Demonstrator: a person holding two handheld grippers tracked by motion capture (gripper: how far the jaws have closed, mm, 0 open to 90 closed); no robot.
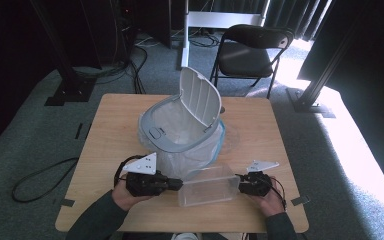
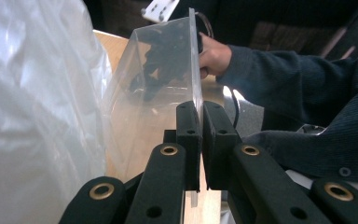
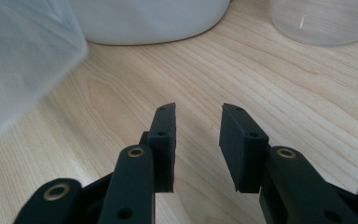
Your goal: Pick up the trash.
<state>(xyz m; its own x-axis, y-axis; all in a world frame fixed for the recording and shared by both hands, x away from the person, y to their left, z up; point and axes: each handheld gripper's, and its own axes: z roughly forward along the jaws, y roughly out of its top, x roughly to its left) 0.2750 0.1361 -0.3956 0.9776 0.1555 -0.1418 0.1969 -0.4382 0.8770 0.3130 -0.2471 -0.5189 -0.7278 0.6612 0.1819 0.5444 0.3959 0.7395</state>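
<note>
A clear plastic box (image 1: 207, 185) lies on its side near the table's front edge, just in front of a grey-rimmed bin (image 1: 166, 136). The bin's white lid (image 1: 200, 97) stands open and a clear bag (image 1: 200, 155) lines it. My left gripper (image 1: 177, 184) is shut on the box's left wall; in the left gripper view the thin clear wall (image 2: 168, 70) runs between the closed pads (image 2: 189, 123). My right gripper (image 1: 240, 185) sits at the box's right end, open (image 3: 198, 121) over bare wood, with the blurred box (image 3: 23, 56) to its left.
The wooden table (image 1: 260, 125) has free room on its right and left sides. A clear round object (image 3: 321, 21) rests beside the bin's white base (image 3: 149, 18). The bag (image 2: 32, 102) bulges close to the left gripper. A black folding chair (image 1: 250, 50) stands behind the table.
</note>
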